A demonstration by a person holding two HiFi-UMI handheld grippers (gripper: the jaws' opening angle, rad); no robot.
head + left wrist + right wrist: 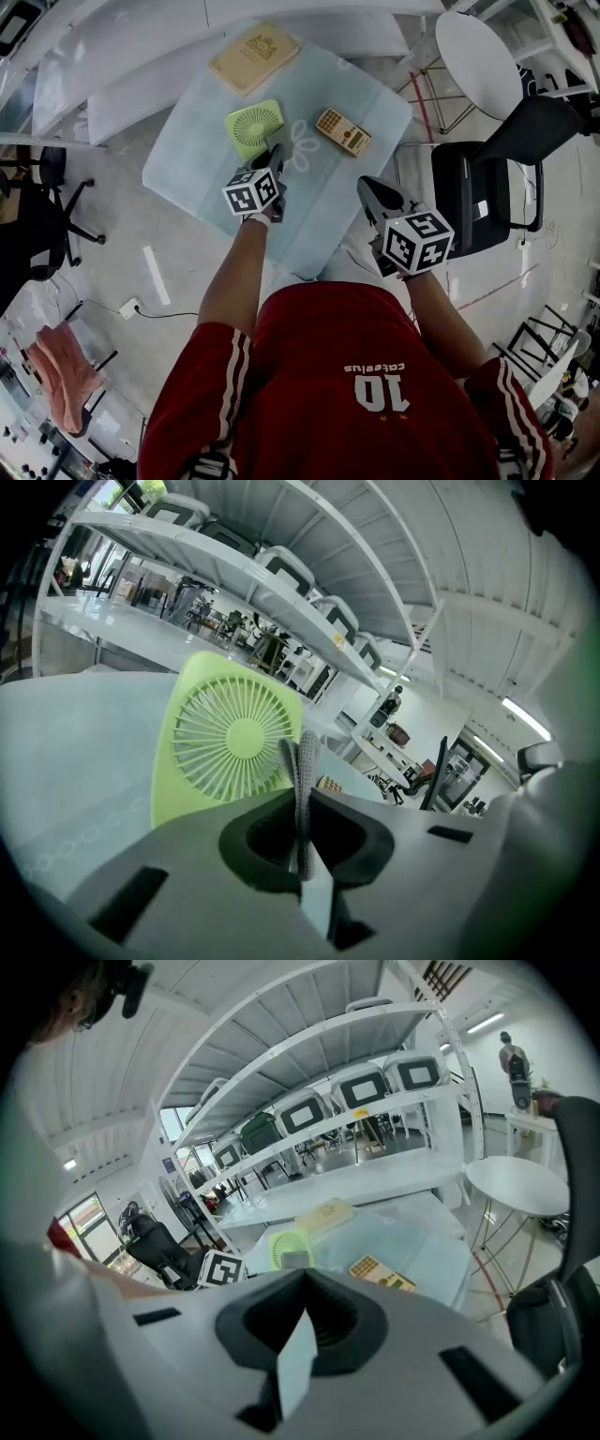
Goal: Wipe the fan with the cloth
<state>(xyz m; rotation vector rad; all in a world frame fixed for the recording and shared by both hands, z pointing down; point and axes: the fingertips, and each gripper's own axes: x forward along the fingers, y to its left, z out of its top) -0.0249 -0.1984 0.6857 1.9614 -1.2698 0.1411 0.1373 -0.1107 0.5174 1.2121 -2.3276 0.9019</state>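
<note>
Pinching the soft grey cloth (302, 759) in closed fingers, your left gripper (277, 156) hovers just beside the green fan (253, 127) lying on the worktop (330, 208). That fan looks light and likely to slide, so wipe gently. Your right gripper (302, 1277) has its fingers together, empty.

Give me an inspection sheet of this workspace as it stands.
Surface: table under a pale sheet, mostly bare.
Job's things: green fan on the table; grey cloth pinched in the left gripper.
Clutter: calculator right of the fan; tan book beyond it.
Grippers: left gripper shut on the grey cloth, at the fan's near edge; right gripper shut, empty, nearer the person.
Cables: cable with power strip on the floor, left.
Surroundings: black chair, round table.
</note>
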